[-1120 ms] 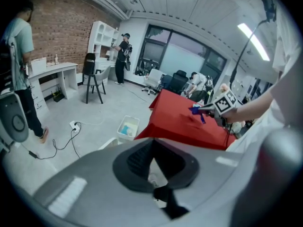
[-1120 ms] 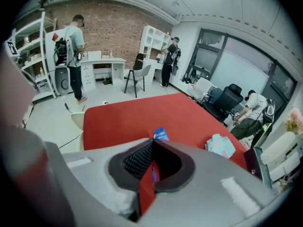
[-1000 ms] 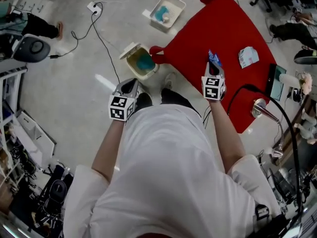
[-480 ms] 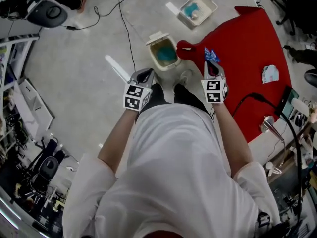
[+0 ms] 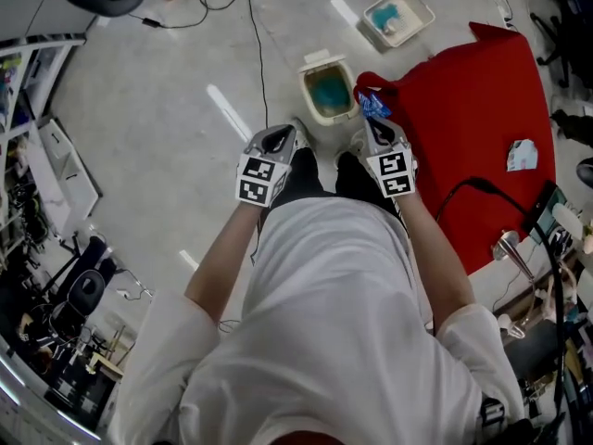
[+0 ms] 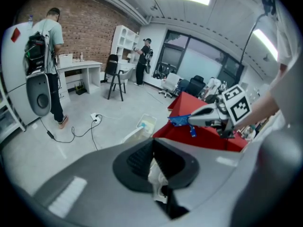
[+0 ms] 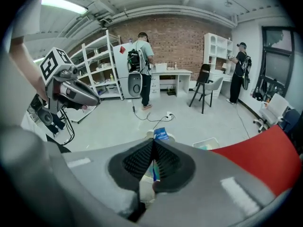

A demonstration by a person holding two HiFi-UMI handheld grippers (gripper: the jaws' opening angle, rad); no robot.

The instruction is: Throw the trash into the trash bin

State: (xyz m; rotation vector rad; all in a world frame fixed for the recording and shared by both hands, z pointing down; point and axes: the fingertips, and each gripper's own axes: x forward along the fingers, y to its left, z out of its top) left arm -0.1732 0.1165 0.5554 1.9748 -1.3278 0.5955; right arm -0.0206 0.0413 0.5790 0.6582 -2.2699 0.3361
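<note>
Just right of the open trash bin (image 5: 308, 93), blue wrapper (image 5: 372, 105) pinched in right gripper (image 5: 373, 124); lower left, left gripper (image 5: 282, 137) closed, empty; red cloth (image 5: 463, 91) farther right; white tray (image 5: 419, 0) beyond.

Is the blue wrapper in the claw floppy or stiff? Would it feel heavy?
Probably floppy: the blue wrapper sticks out bent and crinkled from the shut right claw. It looks thin, so it is likely very light, and it may flutter instead of dropping straight into the trash bin.
</note>
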